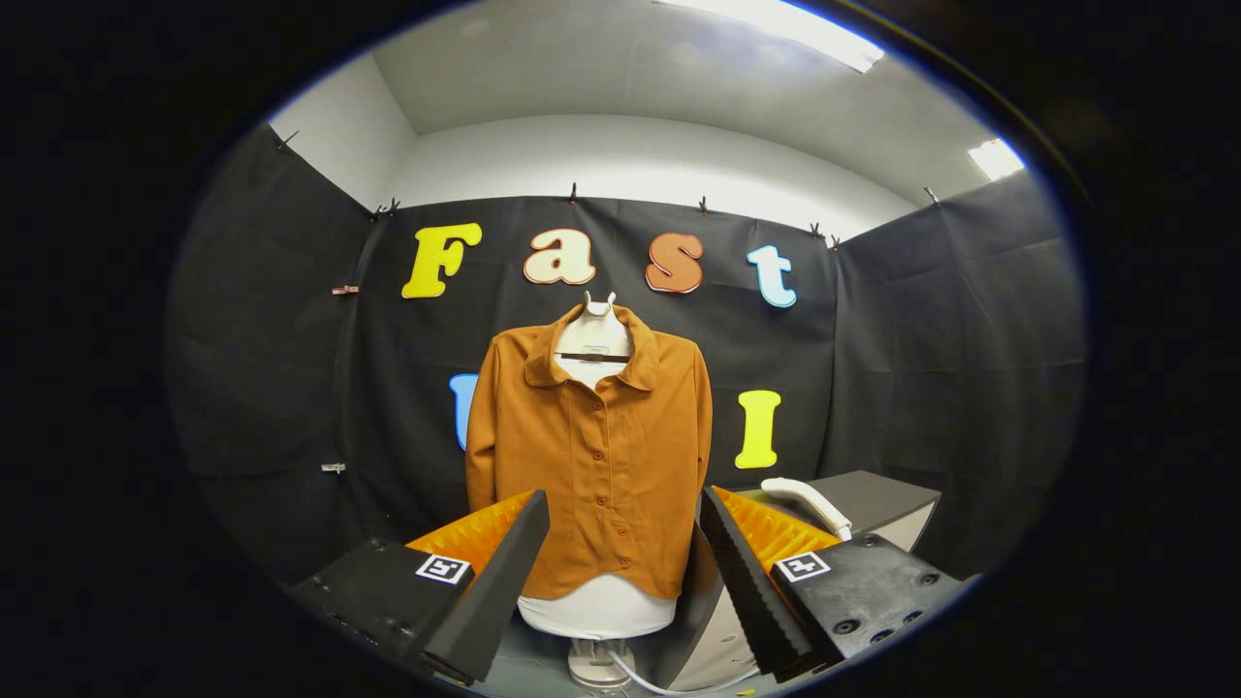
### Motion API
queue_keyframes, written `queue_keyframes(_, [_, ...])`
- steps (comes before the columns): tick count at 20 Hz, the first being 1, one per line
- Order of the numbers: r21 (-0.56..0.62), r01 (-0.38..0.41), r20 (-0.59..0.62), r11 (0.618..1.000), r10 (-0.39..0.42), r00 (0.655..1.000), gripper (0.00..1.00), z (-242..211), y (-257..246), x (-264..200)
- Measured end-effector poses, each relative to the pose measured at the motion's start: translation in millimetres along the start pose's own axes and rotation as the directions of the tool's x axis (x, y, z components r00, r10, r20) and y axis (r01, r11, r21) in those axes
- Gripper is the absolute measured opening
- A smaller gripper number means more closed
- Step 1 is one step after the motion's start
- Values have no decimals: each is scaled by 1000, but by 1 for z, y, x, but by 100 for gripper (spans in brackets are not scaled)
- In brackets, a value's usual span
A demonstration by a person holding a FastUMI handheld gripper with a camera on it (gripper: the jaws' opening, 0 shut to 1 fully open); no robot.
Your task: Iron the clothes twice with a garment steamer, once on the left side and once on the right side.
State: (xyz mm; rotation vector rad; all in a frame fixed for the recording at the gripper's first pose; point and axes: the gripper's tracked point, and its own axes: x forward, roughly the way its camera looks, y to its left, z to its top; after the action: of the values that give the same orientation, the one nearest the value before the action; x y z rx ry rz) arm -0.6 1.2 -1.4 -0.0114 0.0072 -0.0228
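Observation:
An orange-brown buttoned shirt (591,456) hangs on a white mannequin torso (596,613) that stands on a round base straight ahead. My gripper (622,543) is open, its two fingers wide apart with nothing between them, and the shirt's lower part shows in the gap beyond them. A white garment steamer (807,501) lies on a grey table (877,496) to the right of the shirt, just beyond my right finger. A white cord (648,682) runs along the floor from the mannequin's base toward the right.
Black cloth walls (291,388) close in the booth behind and on both sides of the mannequin. The grey table stands close against the right wall. The mannequin's round base (599,667) rests on the floor near my fingers.

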Motion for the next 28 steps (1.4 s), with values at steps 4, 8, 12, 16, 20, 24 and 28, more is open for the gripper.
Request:
queue_keyframes(4, [-7,15,0,1000,-15,1000,98,-1,2,0])
queue_keyframes(8, [-10,44,-4,999,-44,999,98,-2,5,2])
queue_keyframes(12, [-7,87,-11,996,-87,996,98,-6,7,6])
queue_keyframes(16, [-10,145,-26,989,-145,989,98,-16,0,9])
queue_keyframes(20, [-12,181,-33,983,-182,983,98,-19,-13,20])
queue_keyframes(24, [-1,203,-42,979,-203,978,98,-28,-40,44])
queue_keyframes(28, [-9,217,-34,976,-217,976,98,-33,-87,86])
